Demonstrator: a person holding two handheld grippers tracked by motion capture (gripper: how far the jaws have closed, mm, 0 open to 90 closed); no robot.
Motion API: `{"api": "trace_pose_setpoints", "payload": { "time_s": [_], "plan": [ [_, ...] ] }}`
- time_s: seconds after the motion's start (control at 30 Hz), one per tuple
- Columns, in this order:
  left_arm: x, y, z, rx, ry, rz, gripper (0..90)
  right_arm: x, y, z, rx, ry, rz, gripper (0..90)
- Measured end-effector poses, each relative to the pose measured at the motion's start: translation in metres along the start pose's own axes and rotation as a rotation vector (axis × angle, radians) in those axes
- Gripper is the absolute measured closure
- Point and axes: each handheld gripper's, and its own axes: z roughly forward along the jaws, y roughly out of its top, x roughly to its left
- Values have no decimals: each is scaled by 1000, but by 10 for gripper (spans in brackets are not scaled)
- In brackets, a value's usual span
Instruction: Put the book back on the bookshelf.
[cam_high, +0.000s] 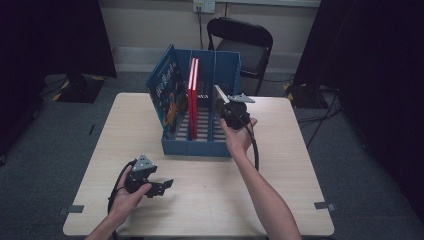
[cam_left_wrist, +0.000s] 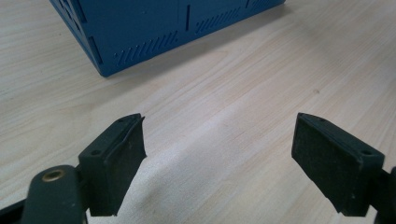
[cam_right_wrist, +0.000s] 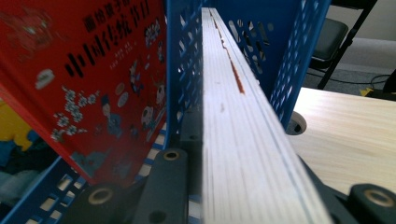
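The right gripper (cam_high: 226, 106) was clamped on a book (cam_right_wrist: 243, 140), page edges up, its long axis running straight ahead of the jaws into the rightmost slot of the blue rack (cam_high: 197, 146), while the left gripper (cam_high: 159, 186) hung open, well apart.

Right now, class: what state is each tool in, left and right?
Left tool: open, holding nothing, above the table.
Right tool: shut on a book, page edges up, at the blue rack.
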Motion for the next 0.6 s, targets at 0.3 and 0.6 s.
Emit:
{"api": "trace_pose_setpoints", "payload": {
  "time_s": [0.3, 0.6],
  "plan": [
    [0, 0, 1, 2, 6, -5, 175, -1, -17, 12, 7, 6, 10, 767],
    [0, 0, 2, 17, 9, 1, 177, -1, -29, 15, 18, 10, 1, 766]
  ]
}}
